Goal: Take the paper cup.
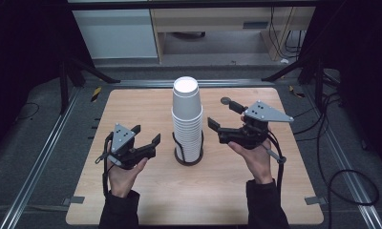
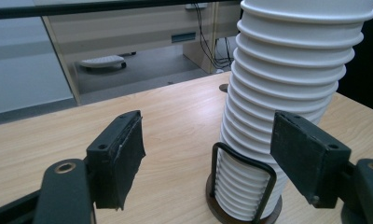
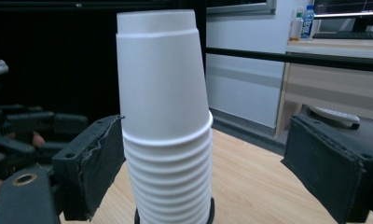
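Flanking cup stack (image 1: 187, 121), open tongs

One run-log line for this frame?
cup stack in wire holder | left gripper open beside | right gripper open, stack between jaws

the stack of cups (image 1: 187, 114) at the centre of the high view looks like white paper, matt and smooth, with thin rolled rims ribbing its lower half. the holder (image 2: 243, 186) under it, lower middle of my left gripper view, is dark bent wire on a round dark base, faintly glossy. the table (image 1: 146, 107) is pale wood-grain laminate, smooth. my left gripper (image 1: 143, 138) is matt black plastic; its pads (image 2: 128, 158) look like rough, frayed rubbery foam. my right gripper (image 1: 213, 125) carries a dull grey metal-looking plate.
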The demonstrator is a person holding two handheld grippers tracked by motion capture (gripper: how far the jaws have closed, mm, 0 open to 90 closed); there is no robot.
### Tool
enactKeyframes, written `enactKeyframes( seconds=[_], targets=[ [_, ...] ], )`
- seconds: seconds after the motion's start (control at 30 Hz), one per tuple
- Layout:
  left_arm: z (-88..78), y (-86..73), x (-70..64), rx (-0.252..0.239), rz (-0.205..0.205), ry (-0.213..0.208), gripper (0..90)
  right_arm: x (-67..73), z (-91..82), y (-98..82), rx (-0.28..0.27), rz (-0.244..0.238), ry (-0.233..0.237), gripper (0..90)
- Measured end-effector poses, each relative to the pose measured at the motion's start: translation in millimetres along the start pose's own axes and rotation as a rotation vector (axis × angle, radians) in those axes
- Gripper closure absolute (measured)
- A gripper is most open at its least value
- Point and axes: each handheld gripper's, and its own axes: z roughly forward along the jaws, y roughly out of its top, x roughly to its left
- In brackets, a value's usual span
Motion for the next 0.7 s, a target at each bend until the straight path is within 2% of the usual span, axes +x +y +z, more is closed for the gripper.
enactKeyframes(
  seconds=[0.33,0.43,0.6,0.7],
  targets=[
    [4.9,-7.4,-0.2,0.04,-0.001,0.0,25.5,10.9,29.9,13.0,0.041,-0.029,0.035,11.5],
    [5.8,-14.6,2.9,0.051,-0.014,0.007,25.4,13.9,41.4,16.1,0.059,-0.03,0.044,10.1],
    [7.2,-27.3,5.4,0.063,-0.035,0.005,25.0,18.1,57.2,19.0,0.087,-0.062,0.058,7.9],
    [7.8,-32.6,5.4,0.066,-0.05,0.0,24.8,19.9,64.4,20.2,0.086,-0.051,0.077,7.0]
  ],
)
